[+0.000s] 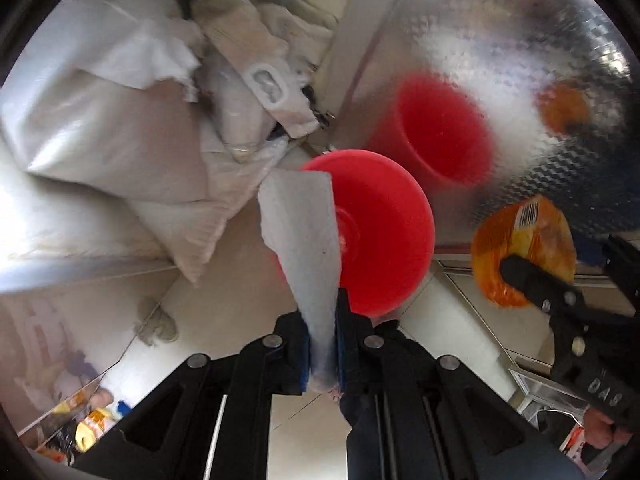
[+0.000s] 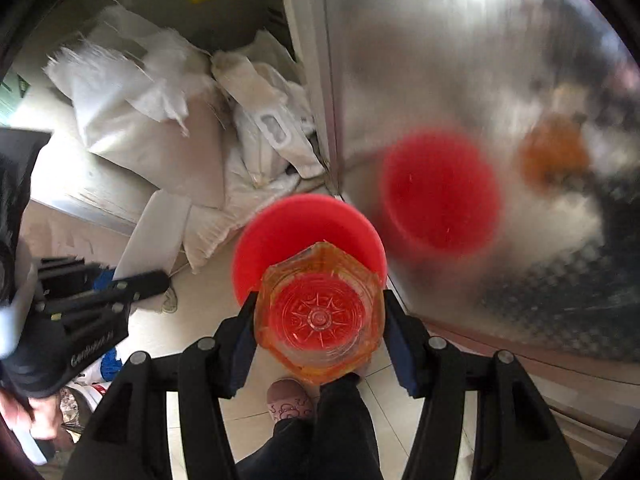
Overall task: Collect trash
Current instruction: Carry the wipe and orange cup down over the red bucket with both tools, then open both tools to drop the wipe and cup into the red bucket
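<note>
My left gripper (image 1: 323, 312) is shut on a white paper towel (image 1: 300, 232) that sticks up from the pads. It hangs above a round red bin (image 1: 388, 236) on the floor. My right gripper (image 2: 320, 300) is shut on a clear plastic bottle with an orange label (image 2: 318, 320), its base towards the camera, right over the red bin (image 2: 308, 228). In the left wrist view the right gripper (image 1: 566, 256) and the bottle (image 1: 524, 248) are at the right. In the right wrist view the left gripper (image 2: 128, 274) and the paper towel (image 2: 156, 232) are at the left.
White sacks (image 1: 120, 120) are piled behind the bin. A shiny metal panel (image 1: 520, 40) on the right mirrors the bin and bottle. The floor (image 1: 224, 300) is pale tile with a rag (image 1: 158, 324) on it. A person's slipper (image 2: 288, 400) and dark trouser leg are near the bin.
</note>
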A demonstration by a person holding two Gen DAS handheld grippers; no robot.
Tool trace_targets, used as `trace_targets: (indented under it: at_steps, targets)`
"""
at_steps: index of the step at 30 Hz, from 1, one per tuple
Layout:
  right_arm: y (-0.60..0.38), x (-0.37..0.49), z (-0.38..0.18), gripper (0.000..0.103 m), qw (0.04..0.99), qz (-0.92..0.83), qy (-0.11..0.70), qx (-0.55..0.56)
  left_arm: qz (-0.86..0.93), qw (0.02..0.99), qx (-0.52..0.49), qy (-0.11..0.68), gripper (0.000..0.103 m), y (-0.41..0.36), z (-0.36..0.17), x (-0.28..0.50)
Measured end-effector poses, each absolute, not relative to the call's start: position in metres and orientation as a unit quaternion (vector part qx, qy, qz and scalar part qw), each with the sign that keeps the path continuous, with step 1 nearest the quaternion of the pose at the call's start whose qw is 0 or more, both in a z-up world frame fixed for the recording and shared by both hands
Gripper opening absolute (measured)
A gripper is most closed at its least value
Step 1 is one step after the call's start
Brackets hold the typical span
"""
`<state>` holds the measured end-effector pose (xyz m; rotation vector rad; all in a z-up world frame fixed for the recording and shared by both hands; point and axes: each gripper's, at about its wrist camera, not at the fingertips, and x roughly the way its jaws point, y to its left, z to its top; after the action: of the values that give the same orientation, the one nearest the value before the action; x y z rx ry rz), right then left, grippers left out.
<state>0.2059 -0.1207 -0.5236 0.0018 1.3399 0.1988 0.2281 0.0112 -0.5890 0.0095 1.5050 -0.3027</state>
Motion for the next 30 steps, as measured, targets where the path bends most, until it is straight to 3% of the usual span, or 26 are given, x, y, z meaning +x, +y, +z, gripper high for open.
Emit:
trace_targets:
  at_steps: [3,5,7,18,24,26,30]
  targets:
    - [-0.125,0.205,-0.540,0.055,0.774,0.082,0.628,0.011,-0.160,0.712,0.001,0.684,0.009,0.004,-0.608,0.234]
    - [-0.123,0.207,-0.550,0.055,0.771,0.073,0.633,0.013,-0.172,0.703,0.005,0.690,0.023,-0.001,-0.621,0.239]
    - [-0.126,0.209,-0.558,0.055,0.768,0.061,0.638,0.012,-0.174,0.701,0.014,0.691,0.028,-0.005,-0.630,0.242]
    - [-0.130,0.220,-0.558,0.055,0.770,0.055,0.635,0.011,-0.172,0.693,0.021,0.700,0.028,-0.003,-0.645,0.245]
    - [-0.126,0.216,-0.545,0.055,0.766,0.076,0.638,-0.002,-0.157,0.705,0.018,0.691,0.050,0.013,-0.630,0.244]
    - [-0.123,0.217,-0.544,0.055,0.767,0.083,0.636,-0.011,-0.152,0.708,0.022,0.689,0.070,0.018,-0.623,0.243]
    - [-0.113,0.224,-0.546,0.055,0.766,0.093,0.636,-0.024,-0.142,0.714,0.037,0.684,0.077,0.026,-0.616,0.242]
